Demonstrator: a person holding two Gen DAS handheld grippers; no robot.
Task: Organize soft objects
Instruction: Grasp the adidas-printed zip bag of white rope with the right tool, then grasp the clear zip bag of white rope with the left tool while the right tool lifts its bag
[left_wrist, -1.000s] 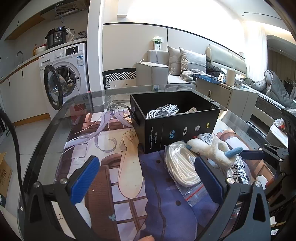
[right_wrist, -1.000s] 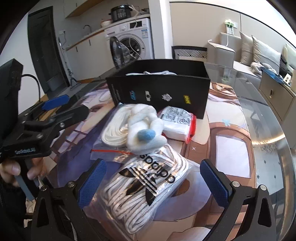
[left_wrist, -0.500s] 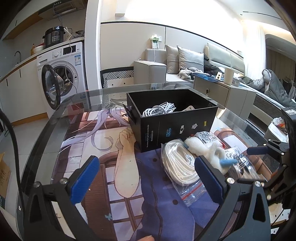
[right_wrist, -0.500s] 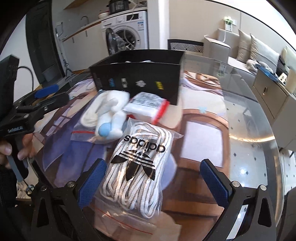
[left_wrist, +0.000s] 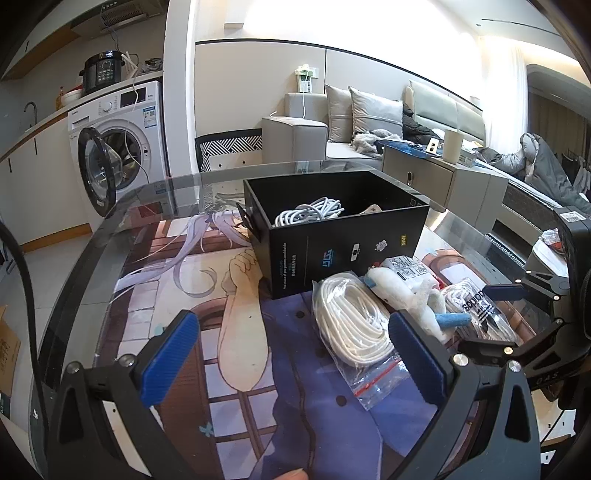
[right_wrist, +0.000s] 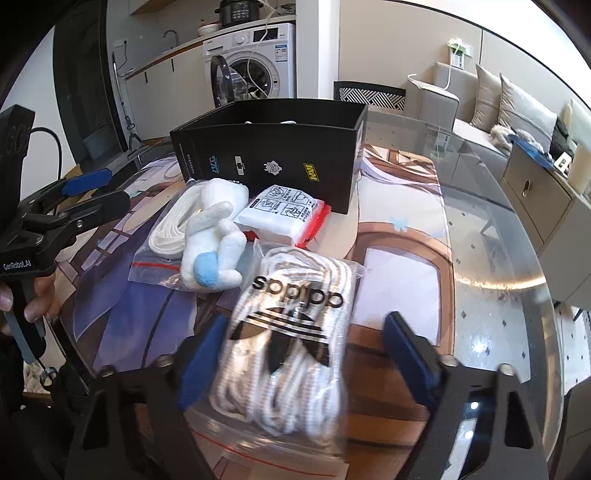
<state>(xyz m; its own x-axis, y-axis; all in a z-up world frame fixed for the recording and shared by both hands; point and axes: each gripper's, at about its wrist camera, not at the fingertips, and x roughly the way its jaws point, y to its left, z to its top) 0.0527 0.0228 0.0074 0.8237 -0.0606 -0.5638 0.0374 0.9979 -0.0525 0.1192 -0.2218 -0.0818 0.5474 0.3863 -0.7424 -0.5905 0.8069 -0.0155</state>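
An open black box (left_wrist: 343, 236) (right_wrist: 269, 155) stands on the table with white cables (left_wrist: 308, 216) inside. In front of it lie a bag of white cord (left_wrist: 351, 325) (right_wrist: 168, 230), a white plush toy with blue tips (left_wrist: 406, 295) (right_wrist: 214, 240), a white packet with a red edge (right_wrist: 284, 218) and a clear Adidas bag of white laces (right_wrist: 291, 343) (left_wrist: 476, 306). My right gripper (right_wrist: 303, 354) is open, its blue pads on either side of the Adidas bag. My left gripper (left_wrist: 291, 358) is open and empty, left of the cord bag.
The round glass table (left_wrist: 122, 218) has a printed anime mat (left_wrist: 221, 332) under it; its rim curves close on the left and far side. A washing machine (left_wrist: 118, 147), a sofa (left_wrist: 369, 122) and a low cabinet (left_wrist: 443, 181) stand beyond.
My right gripper has moved forward and down over the Adidas bag, which now lies between its pads. My left gripper has shifted slightly; both stay open.
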